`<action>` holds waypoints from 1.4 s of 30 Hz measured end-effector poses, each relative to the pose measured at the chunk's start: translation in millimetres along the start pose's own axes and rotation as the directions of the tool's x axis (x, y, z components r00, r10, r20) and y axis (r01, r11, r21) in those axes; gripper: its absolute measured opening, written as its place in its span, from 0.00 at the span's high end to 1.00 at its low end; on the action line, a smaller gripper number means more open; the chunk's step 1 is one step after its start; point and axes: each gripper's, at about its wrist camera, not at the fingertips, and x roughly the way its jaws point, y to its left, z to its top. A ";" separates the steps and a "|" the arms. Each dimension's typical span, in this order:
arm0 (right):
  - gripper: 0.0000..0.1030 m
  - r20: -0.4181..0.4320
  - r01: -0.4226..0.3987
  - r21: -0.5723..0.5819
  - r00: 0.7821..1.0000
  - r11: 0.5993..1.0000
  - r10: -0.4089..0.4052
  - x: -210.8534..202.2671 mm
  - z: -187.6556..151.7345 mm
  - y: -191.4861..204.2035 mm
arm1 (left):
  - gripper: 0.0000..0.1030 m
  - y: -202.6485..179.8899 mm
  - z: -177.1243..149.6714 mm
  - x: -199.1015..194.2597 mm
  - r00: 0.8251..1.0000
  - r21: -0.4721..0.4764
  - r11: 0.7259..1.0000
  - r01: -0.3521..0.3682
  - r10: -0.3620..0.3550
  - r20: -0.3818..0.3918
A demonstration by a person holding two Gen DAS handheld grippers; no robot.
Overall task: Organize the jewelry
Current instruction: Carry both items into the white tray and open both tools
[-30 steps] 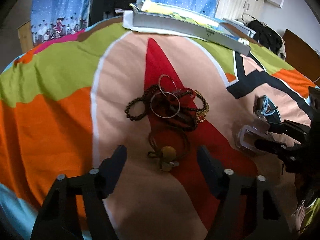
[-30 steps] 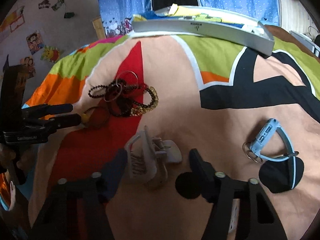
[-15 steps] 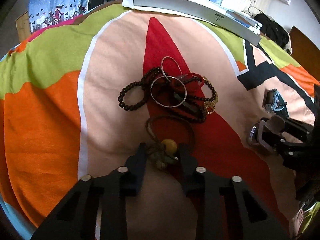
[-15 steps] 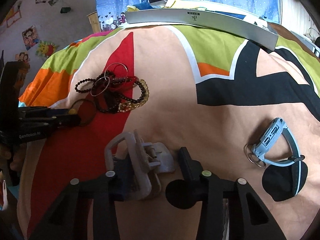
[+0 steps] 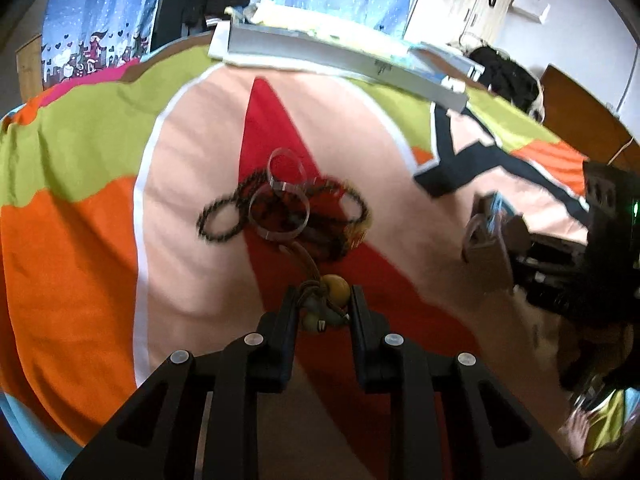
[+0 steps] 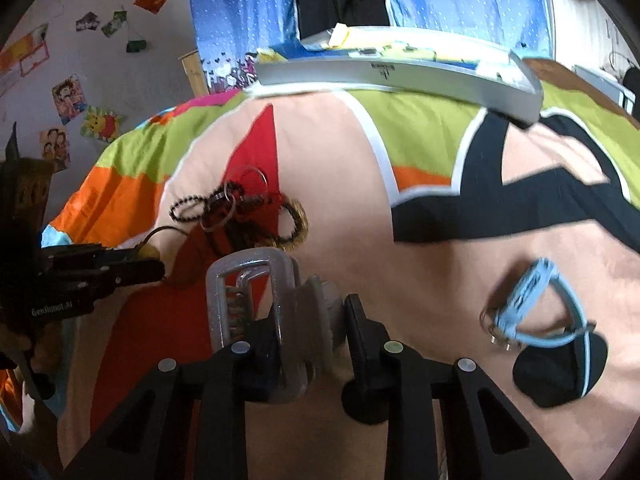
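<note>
Left wrist view: my left gripper (image 5: pixel 322 306) has its jaws pinched on the hair tie (image 5: pixel 316 298) — the yellow bead and knotted charms sit right between my fingertips, and the brown loop trails forward toward the pile.
Bracelet pile: a tangle of beaded bracelets (image 5: pixel 280 212) with two thin silver bangles (image 5: pixel 280 204) on top, lying on the red wedge of the bedspread (image 5: pixel 100 220), just ahead of my left jaws and apart from them.
Right wrist view: my right gripper (image 6: pixel 308 336) has its jaws pressed onto the hair claw clip (image 6: pixel 260 312) — its hinge end is caught between the fingers, its toothed grey frame sticks up and forward, clear of the cover.
Blue watch: the watch (image 6: pixel 532 308) lies on the peach area to the right of my right jaws, well apart from them, partly over a black patch.
Grey tray: the tray (image 6: pixel 400 72) rests at the far edge of the bedspread, well beyond both pairs of jaws.
Both grippers: side by side above the cover, near each other, not touching.
</note>
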 end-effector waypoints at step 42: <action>0.36 0.006 0.232 0.131 0.972 0.964 -0.235 72.1 220.8 -106.1 | 0.44 48.1 248.3 90.4 0.982 -0.141 0.982 -0.128 0.146 0.123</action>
